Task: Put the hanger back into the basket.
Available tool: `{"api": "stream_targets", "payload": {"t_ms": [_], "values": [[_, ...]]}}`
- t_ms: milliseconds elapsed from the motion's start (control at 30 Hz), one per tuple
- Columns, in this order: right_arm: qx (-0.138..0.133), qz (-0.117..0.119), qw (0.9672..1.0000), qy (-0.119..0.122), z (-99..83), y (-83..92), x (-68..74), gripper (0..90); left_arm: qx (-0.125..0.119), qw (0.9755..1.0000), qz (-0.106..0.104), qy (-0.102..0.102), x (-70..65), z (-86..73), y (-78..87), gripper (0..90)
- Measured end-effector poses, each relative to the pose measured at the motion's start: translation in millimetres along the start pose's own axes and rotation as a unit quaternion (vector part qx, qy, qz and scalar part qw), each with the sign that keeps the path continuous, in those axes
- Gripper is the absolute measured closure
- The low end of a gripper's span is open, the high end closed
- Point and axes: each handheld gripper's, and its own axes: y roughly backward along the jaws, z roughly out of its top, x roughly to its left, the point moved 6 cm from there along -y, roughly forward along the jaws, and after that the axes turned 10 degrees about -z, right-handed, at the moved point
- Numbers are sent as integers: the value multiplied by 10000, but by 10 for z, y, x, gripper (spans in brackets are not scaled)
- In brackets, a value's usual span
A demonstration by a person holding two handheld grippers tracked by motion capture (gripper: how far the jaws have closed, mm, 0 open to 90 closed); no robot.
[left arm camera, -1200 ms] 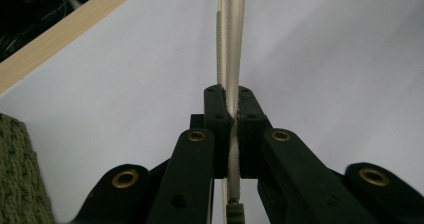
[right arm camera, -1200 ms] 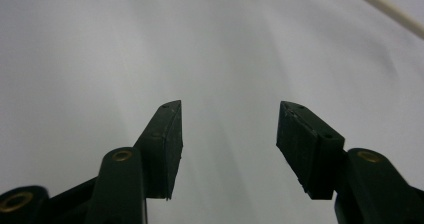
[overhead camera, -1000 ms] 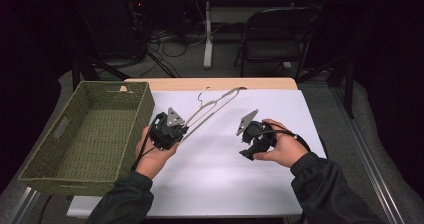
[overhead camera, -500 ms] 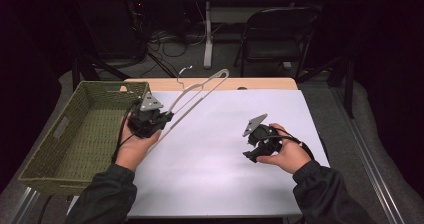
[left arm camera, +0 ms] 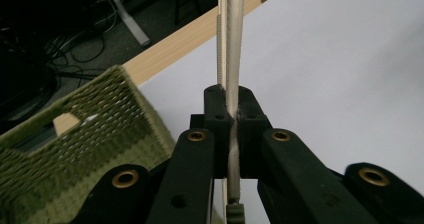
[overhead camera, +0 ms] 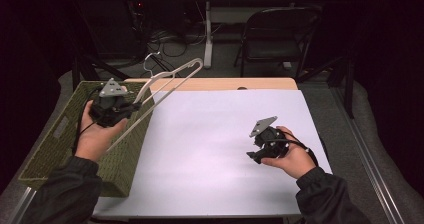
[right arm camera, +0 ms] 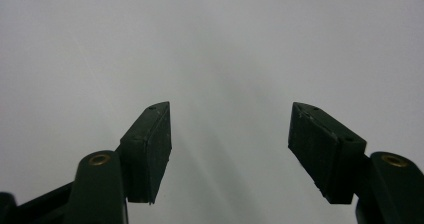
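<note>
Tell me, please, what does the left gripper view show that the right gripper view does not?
The left gripper view has the left gripper shut on a pale clothes hanger, with the green woven basket and a wooden table edge beside it. The right gripper view has the right gripper open, holding nothing. Both show the white table surface.

High view overhead, facing forward; gripper views close, sharing white table [overhead camera: 225, 149].

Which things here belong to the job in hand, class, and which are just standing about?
In the job: hanger, clamped in the left gripper; wicker basket under it; white table.
Standing by: right gripper, open over the table; folding chair; floor cables.
</note>
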Motion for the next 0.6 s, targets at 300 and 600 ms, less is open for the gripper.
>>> {"api": "stream_targets", "payload": {"t_ms": [300, 600], "values": [[41, -17, 10000, -74, -23, -11, -24, 337, 43, 9998, 116, 130, 330, -320, 259, 874], [115, -32, 9999, -119, -73, -55, -44, 337, -77, 9990, 317, 315, 708, -766, 761, 873]]}}
